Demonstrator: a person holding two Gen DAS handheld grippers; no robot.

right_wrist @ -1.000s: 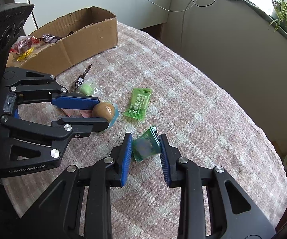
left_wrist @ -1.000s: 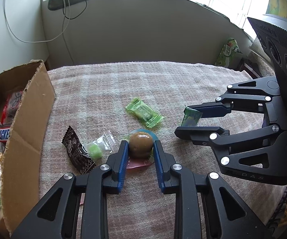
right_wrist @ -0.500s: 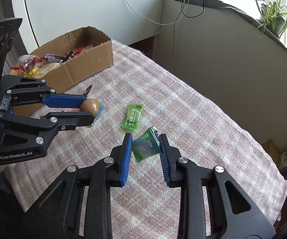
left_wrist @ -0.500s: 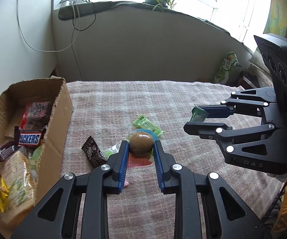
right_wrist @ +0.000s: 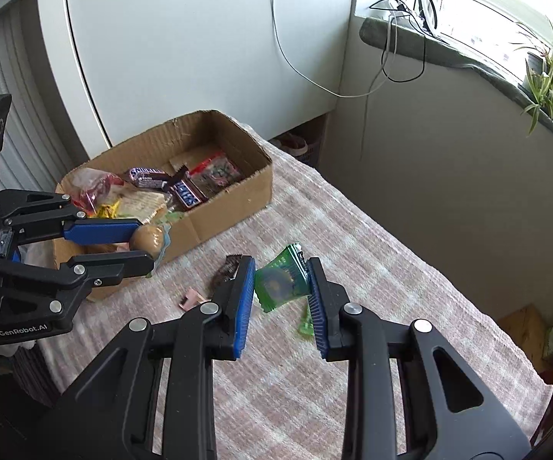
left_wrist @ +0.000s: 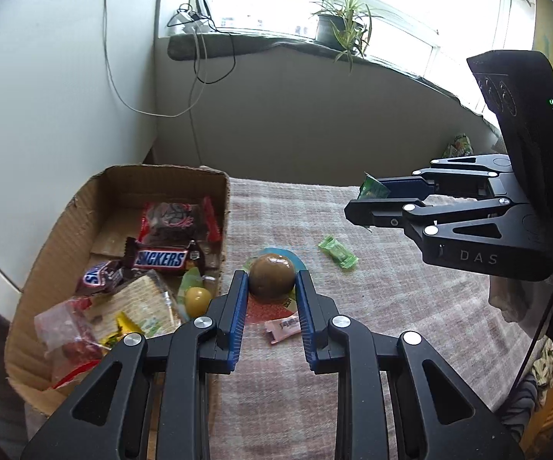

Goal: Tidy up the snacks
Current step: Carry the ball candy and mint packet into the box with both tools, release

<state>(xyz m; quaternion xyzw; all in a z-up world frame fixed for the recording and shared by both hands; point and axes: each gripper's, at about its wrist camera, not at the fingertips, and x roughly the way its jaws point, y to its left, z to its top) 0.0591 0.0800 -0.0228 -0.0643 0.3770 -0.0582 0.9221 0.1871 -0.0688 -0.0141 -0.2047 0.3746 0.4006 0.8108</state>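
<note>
Pale walls and a bright window with a potted plant (left_wrist: 343, 27) on its sill (left_wrist: 261, 44) back a table covered by a pink-checked cloth (left_wrist: 410, 306). At the cloth's left edge sits the largest thing on it, an open cardboard box (left_wrist: 161, 180) — already well filled. Inside lie a red-edged dark pastry packet (left_wrist: 176, 220) toward the far end, a Snickers bar (left_wrist: 161, 257) across the middle, a second dark bar (left_wrist: 100, 276) beside it, a clear pack of crackers (left_wrist: 138, 304), a crinkled clear bag with red contents (left_wrist: 65, 329) at the near end, and a small yellow-green sweet (left_wrist: 197, 299) against the right wall.

Above the cloth, the left gripper (left_wrist: 270, 301) is clamped on a round brown jelly cup (left_wrist: 270, 278) with a blue rim, held in the air just beside the box's near corner; from the right wrist view the cup (right_wrist: 146, 238) hangs close to the box wall (right_wrist: 230, 207). The right gripper (right_wrist: 282, 297) is closed on a dark green packet (right_wrist: 282, 281), also lifted clear of the cloth — its corner (left_wrist: 372, 189) pokes past the fingertips in the left wrist view.

Loose on the cloth remain a light green candy (left_wrist: 337, 252) to the right of the cup, a dark brown wrapper (right_wrist: 226, 270) partly hidden behind the right gripper's left finger, and a small pink wrapper (left_wrist: 282, 326) lying between the left gripper's fingers in view.
</note>
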